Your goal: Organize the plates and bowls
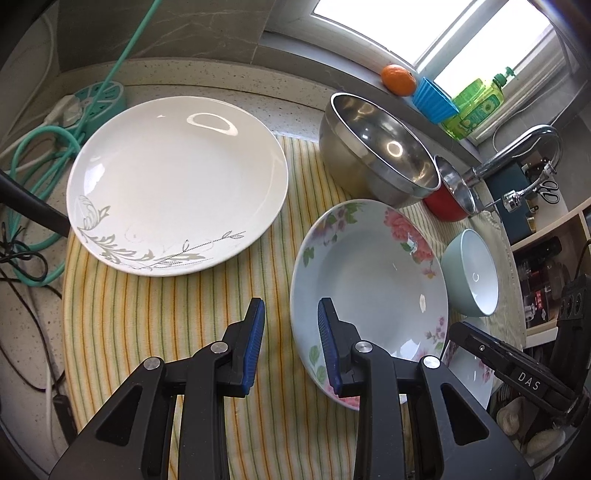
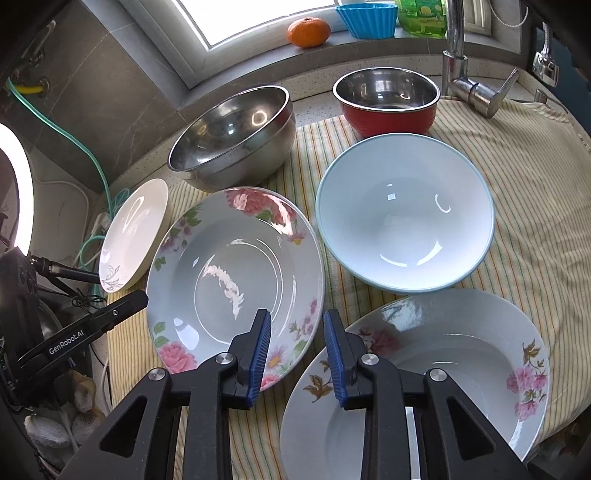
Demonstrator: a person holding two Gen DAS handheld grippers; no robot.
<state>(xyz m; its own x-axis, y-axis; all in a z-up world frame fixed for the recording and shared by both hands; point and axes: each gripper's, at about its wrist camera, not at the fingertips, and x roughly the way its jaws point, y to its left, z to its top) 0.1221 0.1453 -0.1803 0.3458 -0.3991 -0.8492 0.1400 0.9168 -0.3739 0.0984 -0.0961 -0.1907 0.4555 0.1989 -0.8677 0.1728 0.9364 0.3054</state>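
Note:
A big white plate with a grey leaf print (image 1: 177,184) lies at the back left of the striped cloth (image 1: 166,314). A deep floral plate (image 2: 236,280) sits beside a second floral plate (image 2: 443,369). Behind them stand a pale blue bowl (image 2: 406,214), a steel bowl (image 2: 236,136) and a red bowl (image 2: 388,99). My left gripper (image 1: 291,317) hangs open over the cloth, its right pad above the floral plate's (image 1: 369,288) near rim. My right gripper (image 2: 297,325) is open above the gap between the two floral plates. Neither holds anything.
On the window sill are an orange (image 2: 308,31), a blue ribbed cup (image 2: 367,18) and a green soap bottle (image 1: 476,107). A chrome tap (image 2: 458,62) rises at the back right. A power strip (image 1: 99,99) and green hose (image 1: 37,166) lie left of the cloth.

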